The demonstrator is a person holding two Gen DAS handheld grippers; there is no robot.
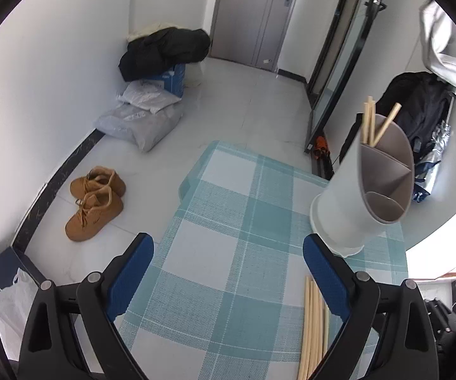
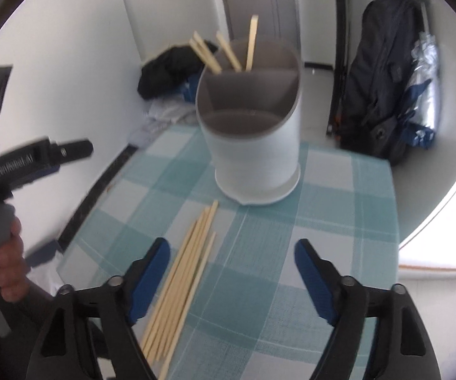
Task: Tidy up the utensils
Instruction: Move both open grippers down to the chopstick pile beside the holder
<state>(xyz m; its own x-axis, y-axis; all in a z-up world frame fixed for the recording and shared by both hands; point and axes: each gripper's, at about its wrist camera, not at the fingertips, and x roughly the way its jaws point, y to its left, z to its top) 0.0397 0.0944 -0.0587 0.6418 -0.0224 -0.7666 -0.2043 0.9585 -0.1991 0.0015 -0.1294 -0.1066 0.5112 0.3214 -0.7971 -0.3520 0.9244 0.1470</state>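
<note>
Near the divided holder, loose chopsticks lie ready while the left gripper and right gripper hang released, grasping nothing.

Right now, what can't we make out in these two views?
- Loose chopsticks: left wrist view, near ends cut by the bottom edge, partly behind the finger.
- Loose chopstick count: right wrist view, motion blur.
- Holder compartment floors: hidden by its own walls in both views.
</note>
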